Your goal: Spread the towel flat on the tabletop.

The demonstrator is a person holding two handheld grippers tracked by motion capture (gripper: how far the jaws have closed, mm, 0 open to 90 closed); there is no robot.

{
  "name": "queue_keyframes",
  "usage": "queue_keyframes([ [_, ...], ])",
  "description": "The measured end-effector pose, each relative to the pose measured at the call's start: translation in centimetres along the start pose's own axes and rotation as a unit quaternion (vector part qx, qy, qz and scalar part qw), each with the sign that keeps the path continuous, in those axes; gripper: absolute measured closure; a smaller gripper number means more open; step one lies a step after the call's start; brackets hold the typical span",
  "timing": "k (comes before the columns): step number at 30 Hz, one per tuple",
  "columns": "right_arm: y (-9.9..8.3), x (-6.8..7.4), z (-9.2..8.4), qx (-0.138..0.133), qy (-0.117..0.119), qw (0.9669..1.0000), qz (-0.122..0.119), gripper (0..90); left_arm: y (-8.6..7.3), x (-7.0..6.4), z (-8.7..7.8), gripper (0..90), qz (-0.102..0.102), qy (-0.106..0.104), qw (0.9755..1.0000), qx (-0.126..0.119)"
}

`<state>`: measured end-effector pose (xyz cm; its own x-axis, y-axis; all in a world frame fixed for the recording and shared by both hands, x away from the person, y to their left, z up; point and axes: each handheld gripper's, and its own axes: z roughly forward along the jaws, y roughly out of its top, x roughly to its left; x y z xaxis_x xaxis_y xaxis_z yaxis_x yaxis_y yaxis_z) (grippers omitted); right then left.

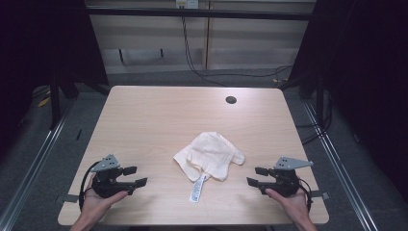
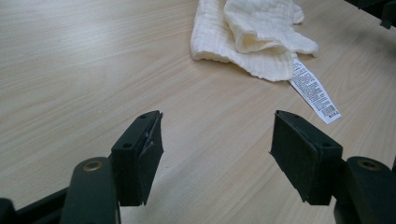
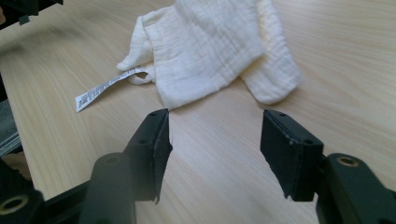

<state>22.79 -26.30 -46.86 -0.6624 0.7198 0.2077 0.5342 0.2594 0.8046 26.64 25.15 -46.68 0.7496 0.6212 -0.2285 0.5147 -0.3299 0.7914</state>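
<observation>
Both our grippers, left point(image 1: 129, 176) and right point(image 1: 257, 176), gape wide, empty; crumpled cloth point(image 1: 210, 155) between, untouched; next, likely pinch edge.

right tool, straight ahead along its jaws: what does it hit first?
Most likely the crumpled white cloth. The right tool is open, jaws apart over bare table, and the cloth's near edge lies just ahead between them. From the high view it points inward toward the cloth. Depth is unclear; low enough, it grazes the table first.
</observation>
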Motion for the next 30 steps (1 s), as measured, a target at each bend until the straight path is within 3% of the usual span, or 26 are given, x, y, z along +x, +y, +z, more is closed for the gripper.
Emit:
queue_keyframes([
  [3,0.7,0.3,0.5,0.001,0.011,0.9999,-0.01,45.3,0.0,-0.3,0.1,33.6,0.018,-0.01,0.9998,-0.004],
  [7,1.6,0.6,1.3,0.006,0.022,0.9996,-0.017,45.6,0.1,-0.5,0.3,32.6,0.024,-0.016,0.9996,0.0],
  [12,3.3,0.5,2.0,-0.003,0.035,0.9992,-0.021,46.0,0.1,-0.3,0.4,34.8,0.017,-0.011,0.9998,0.003],
  [14,4.2,0.4,2.5,-0.001,0.045,0.9987,-0.025,46.0,0.2,-0.3,0.5,38.7,0.005,-0.021,0.9998,0.003],
  [19,6.1,0.5,3.2,-0.004,0.051,0.998,-0.035,45.9,0.3,-0.9,0.3,35.7,0.02,-0.022,0.9995,-0.001],
  [20,7.2,0.6,3.2,-0.02,0.055,0.9975,-0.038,46.0,0.2,-1.0,0.1,35.5,0.025,-0.022,0.9994,-0.003],
  [21,7.4,0.6,3.2,-0.022,0.057,0.9973,-0.04,46.0,0.2,-1.0,0.1,34.7,0.025,-0.022,0.9994,-0.003],
  [22,7.6,0.6,3.4,-0.025,0.06,0.9972,-0.038,46.0,0.2,-0.8,0.0,34.2,0.013,-0.03,0.9994,-0.01],
  [30,8.1,-0.9,6.4,0.008,0.056,0.9975,-0.042,44.4,0.2,-0.7,0.1,33.4,0.006,-0.025,0.9996,-0.012],
])
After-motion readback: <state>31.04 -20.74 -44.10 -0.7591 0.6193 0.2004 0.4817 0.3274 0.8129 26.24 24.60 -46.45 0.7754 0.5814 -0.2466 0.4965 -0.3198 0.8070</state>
